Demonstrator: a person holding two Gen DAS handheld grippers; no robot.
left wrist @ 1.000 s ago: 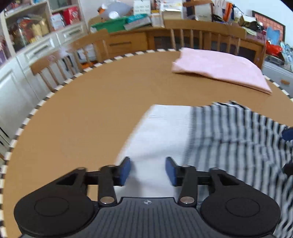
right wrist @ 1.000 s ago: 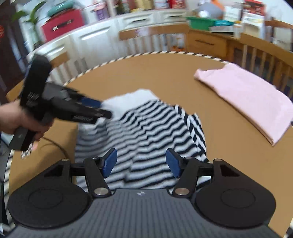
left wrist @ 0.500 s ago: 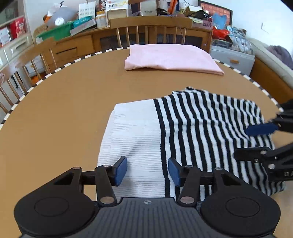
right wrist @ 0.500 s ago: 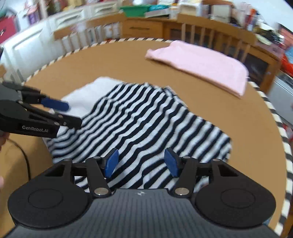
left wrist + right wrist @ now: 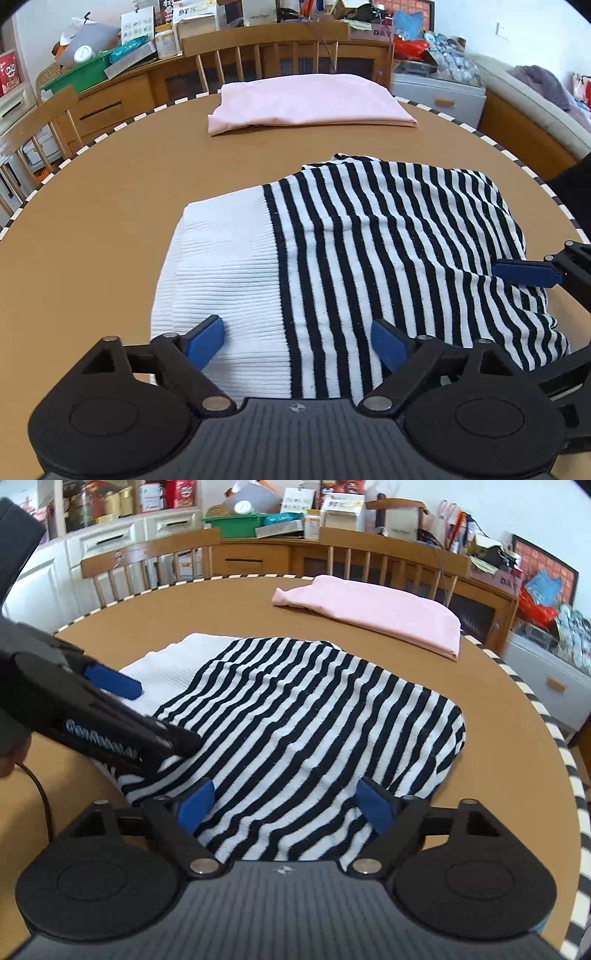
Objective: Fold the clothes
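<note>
A black-and-white striped garment (image 5: pixel 369 240) with a white ribbed band (image 5: pixel 229 266) lies spread flat on the round brown table (image 5: pixel 110 184). My left gripper (image 5: pixel 297 341) hovers low over its near edge where band meets stripes. Its jaws are opening and the pads are clear of the cloth. My right gripper (image 5: pixel 284 805) hangs over the striped near edge (image 5: pixel 314 720), its jaws also opening, with cloth beneath but not pinched. A folded pink cloth (image 5: pixel 306 99) rests at the far side (image 5: pixel 369 609).
Wooden chairs (image 5: pixel 266 59) ring the far rim of the table, with a cluttered sideboard (image 5: pixel 258 524) behind them. The table's striped edge (image 5: pixel 561 746) runs close on the right. A black cable (image 5: pixel 40 797) trails at the left under the other gripper.
Both pairs of jaws have spread much wider. Both grippers have tilted down and come closer to the striped garment, the right one swinging toward its right part.
</note>
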